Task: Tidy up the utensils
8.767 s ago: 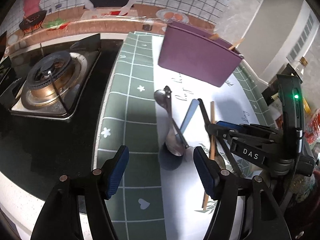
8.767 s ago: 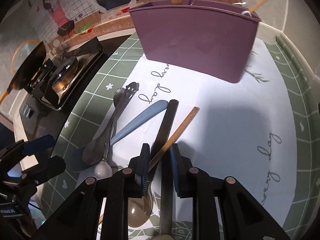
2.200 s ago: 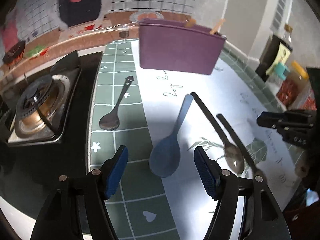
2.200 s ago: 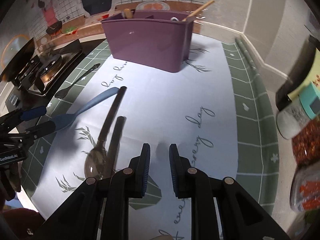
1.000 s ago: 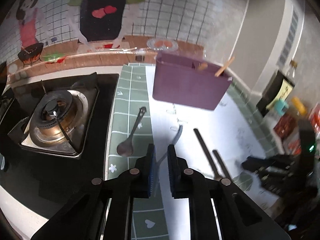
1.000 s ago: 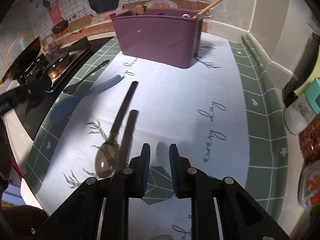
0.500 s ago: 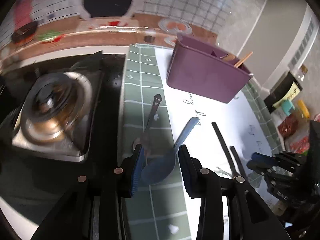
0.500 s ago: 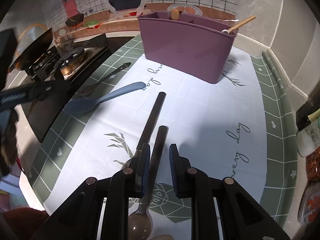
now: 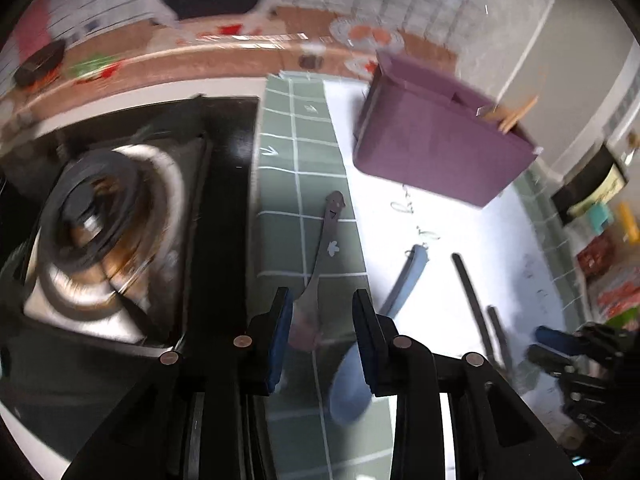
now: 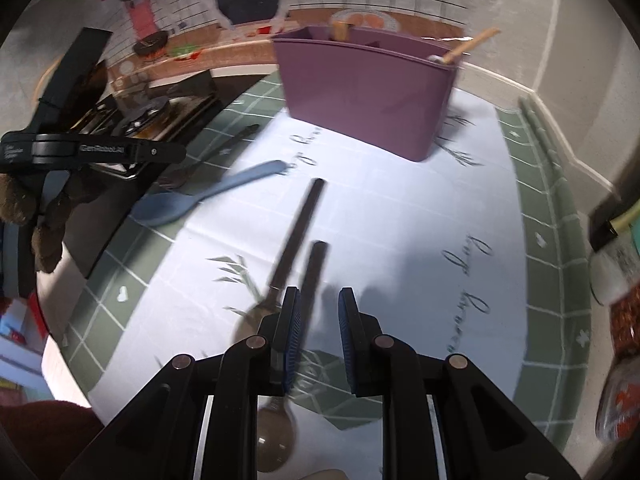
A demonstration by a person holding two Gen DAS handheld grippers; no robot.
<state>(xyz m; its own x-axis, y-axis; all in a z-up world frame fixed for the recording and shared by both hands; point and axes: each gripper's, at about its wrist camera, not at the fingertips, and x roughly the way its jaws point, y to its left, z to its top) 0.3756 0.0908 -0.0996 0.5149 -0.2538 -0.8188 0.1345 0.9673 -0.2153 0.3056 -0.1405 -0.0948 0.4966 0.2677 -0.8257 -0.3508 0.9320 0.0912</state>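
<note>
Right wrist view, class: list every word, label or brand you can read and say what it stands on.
"GenRobot.AI": on the left claw's black body.
"day": script on the white mat, right side.
Other script on the mat, near the purple caddy and along the right: too blurred to read.

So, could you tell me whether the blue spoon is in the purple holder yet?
Not yet. The blue spoon lies flat on the mat, apart from the purple holder.

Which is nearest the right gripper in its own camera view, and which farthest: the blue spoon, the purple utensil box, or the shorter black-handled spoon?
1. Shorter black-handled spoon: its handle runs just inside the right gripper's left finger.
2. Blue spoon: farther out, to the left.
3. Purple utensil box: farthest, at the back of the mat.
</note>
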